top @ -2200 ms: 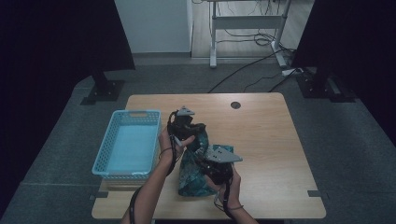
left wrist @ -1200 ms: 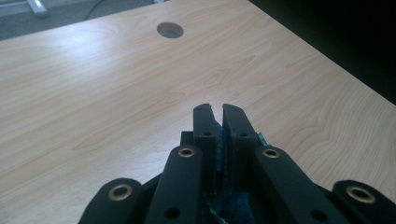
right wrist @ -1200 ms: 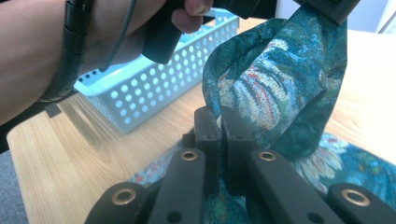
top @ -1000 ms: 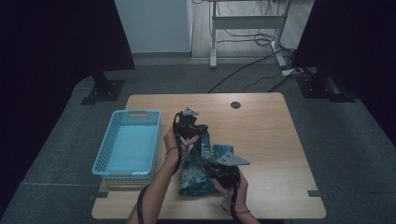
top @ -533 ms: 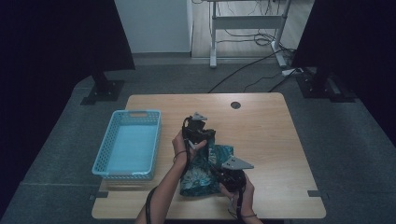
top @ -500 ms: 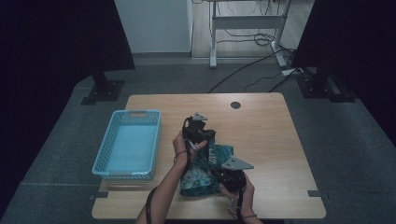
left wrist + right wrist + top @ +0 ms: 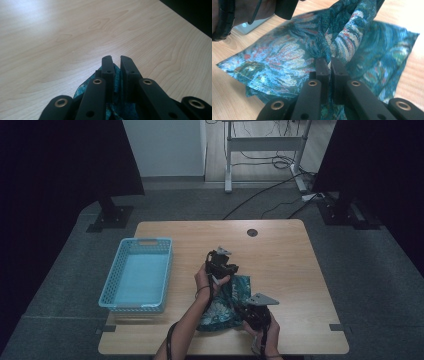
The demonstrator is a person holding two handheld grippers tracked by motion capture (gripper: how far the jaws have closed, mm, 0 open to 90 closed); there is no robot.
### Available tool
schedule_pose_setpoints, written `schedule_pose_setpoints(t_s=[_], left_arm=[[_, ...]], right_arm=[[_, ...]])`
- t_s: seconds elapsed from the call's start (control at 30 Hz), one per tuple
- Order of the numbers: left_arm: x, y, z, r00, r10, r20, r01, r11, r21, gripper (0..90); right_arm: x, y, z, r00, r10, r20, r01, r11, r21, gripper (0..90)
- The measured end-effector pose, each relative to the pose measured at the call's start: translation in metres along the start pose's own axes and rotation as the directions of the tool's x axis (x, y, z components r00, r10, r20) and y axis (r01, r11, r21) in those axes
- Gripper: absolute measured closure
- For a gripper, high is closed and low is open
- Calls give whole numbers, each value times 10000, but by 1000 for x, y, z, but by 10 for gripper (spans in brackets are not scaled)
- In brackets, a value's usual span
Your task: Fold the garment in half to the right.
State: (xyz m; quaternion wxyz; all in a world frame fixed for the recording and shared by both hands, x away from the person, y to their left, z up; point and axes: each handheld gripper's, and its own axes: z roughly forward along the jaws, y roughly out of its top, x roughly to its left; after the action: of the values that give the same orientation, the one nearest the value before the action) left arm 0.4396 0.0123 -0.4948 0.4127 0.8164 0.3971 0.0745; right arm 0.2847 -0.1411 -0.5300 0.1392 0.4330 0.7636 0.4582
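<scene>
A teal cloth with a flower print (image 7: 223, 307) lies partly spread on the wooden table (image 7: 285, 255), its far end lifted. My left gripper (image 7: 229, 271) holds that raised end, the jaws shut on a fold of the cloth (image 7: 82, 88) just above the tabletop, as the left gripper view (image 7: 116, 58) shows. My right gripper (image 7: 246, 314) is at the cloth's near right side, shut on a bunched fold (image 7: 287, 57); in the right gripper view (image 7: 329, 60) the fabric rises from its jaws toward the left hand (image 7: 244, 11).
A light blue plastic basket (image 7: 137, 241) stands at the table's left side. A round cable hole (image 7: 252, 232) is near the far edge. Dark floor, black curtains and a desk frame with cables lie beyond the table.
Both hands have shifted right and sunk toward the table with the cloth. The cloth now lies lower and more spread out on the wood.
</scene>
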Motion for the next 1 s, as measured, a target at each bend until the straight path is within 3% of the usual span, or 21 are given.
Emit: schedule_pose_setpoints(t_s=[0.43,0.67,0.87,1.0], left_arm=[[-16,-3,11,9996,275,45,-276,9996,117,808],[-17,-7,23,9999,116,67,-118,9997,234,792],[-19,-8,28,9999,125,46,-127,9995,298,771],[-21,-9,30,9999,138,62,-139,9995,284,727]], right_arm=[[-10,-17,-2,9986,505,135,-508,9985,197,830],[-12,-22,-1,9980,605,161,-611,9976,332,809],[-12,-23,-5,9987,400,322,-411,9985,359,743],[-12,-25,-6,9972,394,642,-413,9987,293,628]])
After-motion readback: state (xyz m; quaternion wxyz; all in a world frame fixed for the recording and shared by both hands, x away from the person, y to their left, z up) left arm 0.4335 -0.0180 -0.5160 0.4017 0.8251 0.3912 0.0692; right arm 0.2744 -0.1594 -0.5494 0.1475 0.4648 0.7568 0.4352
